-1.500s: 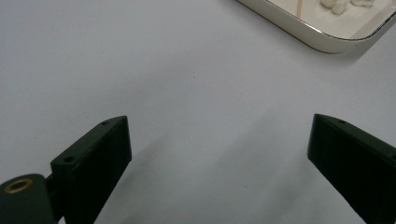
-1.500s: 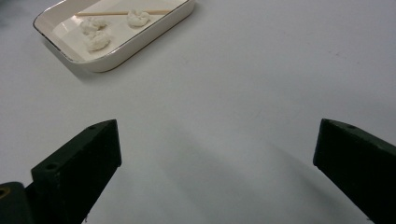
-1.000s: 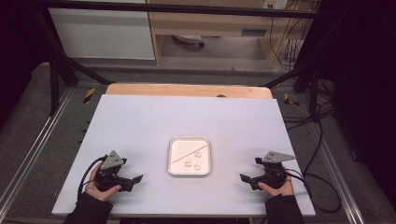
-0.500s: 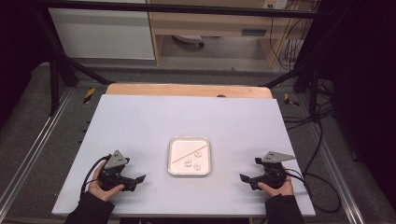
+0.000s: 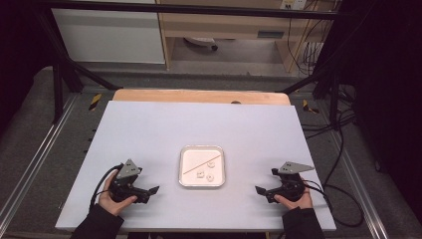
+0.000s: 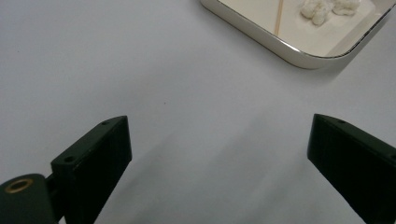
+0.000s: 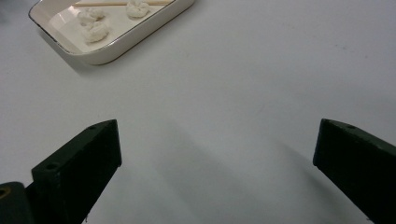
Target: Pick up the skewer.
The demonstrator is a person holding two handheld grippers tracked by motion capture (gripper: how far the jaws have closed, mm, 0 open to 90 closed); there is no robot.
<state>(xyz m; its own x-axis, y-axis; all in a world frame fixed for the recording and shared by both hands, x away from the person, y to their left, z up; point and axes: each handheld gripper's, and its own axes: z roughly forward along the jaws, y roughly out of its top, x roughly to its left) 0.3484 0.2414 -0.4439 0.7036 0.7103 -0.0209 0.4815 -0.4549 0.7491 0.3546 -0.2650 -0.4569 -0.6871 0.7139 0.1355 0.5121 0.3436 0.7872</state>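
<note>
Square white tray [image 5: 201, 166] at centre of worktop [image 5: 199, 124], holding a thin wooden stick [image 5: 198, 163] laid diagonally and three small white lumps [image 5: 210, 177] beside it. Left gripper [image 5: 149, 191] low on worktop, left of tray and apart from it — jaws spread wide, nothing between. Right gripper [image 5: 261, 191] to tray's right, apart — jaws likewise spread, empty.

My left hand-held gripper [image 5: 149, 191] and right hand-held gripper [image 5: 262, 191] are black, each topped by a grey three-cornered plate and trailing a black cable. Their jaws are flat black blocks with small screw holes. My sleeves [image 5: 97, 225] are dark.
</note>
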